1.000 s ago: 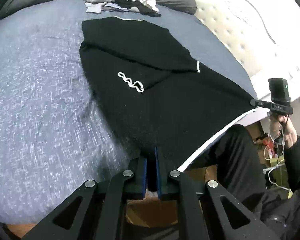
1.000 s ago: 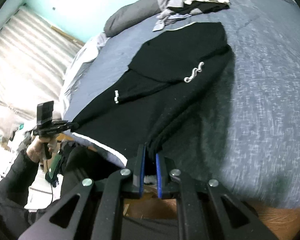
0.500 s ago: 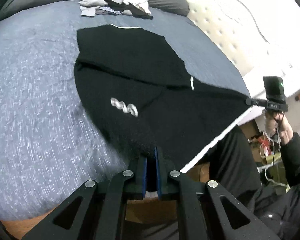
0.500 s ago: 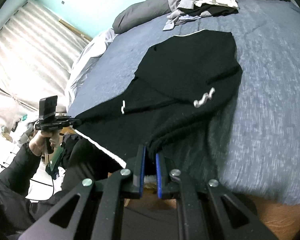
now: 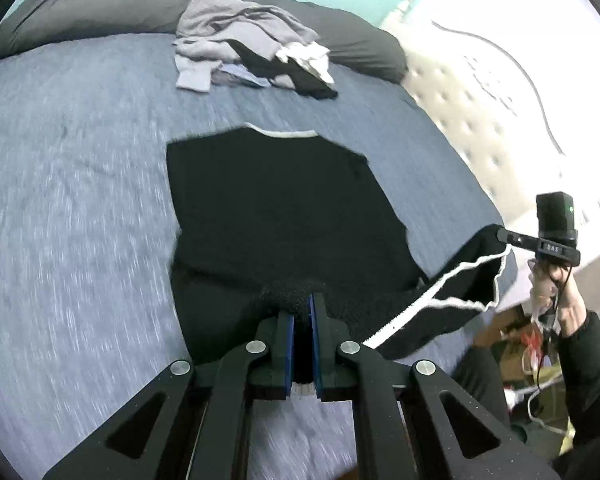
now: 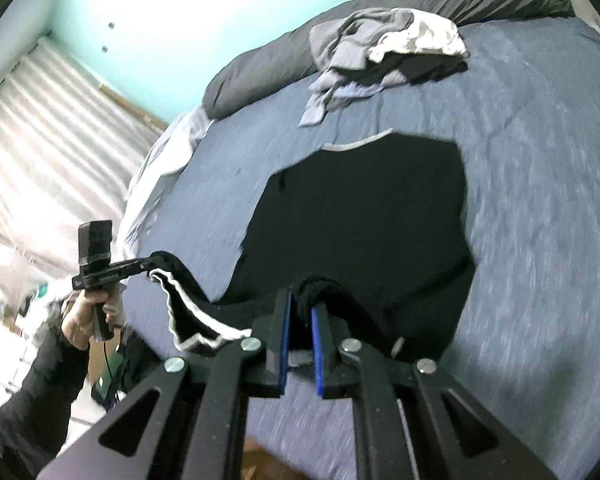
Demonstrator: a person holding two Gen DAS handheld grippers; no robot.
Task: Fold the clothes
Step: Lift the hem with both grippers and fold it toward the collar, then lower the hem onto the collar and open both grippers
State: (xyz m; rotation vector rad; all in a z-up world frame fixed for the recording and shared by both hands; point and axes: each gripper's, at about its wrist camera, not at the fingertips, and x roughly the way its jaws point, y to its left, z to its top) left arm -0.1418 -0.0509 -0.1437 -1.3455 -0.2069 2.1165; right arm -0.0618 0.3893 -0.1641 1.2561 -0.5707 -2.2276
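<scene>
A black garment with white trim (image 5: 276,208) lies on the blue-grey bed (image 5: 68,208), its near part folded up over the far part. It also shows in the right wrist view (image 6: 364,216). My left gripper (image 5: 301,312) is shut on the garment's near hem. My right gripper (image 6: 301,312) is shut on the other hem corner. Each gripper shows in the other's view, the right gripper (image 5: 500,234) at the far right and the left gripper (image 6: 154,266) at the left. The white-edged hem (image 5: 440,292) sags between them above the bed.
A pile of grey, white and black clothes (image 5: 252,52) lies at the far side of the bed, in front of a dark grey pillow (image 5: 100,12). A tufted headboard (image 5: 480,92) stands at the right. Clutter and cables (image 5: 536,344) sit on the floor by the bed edge.
Both grippers have carried the hem forward over the bed, away from the bed edge. The lower half of the garment now folds over its upper half, and the white squiggle is covered.
</scene>
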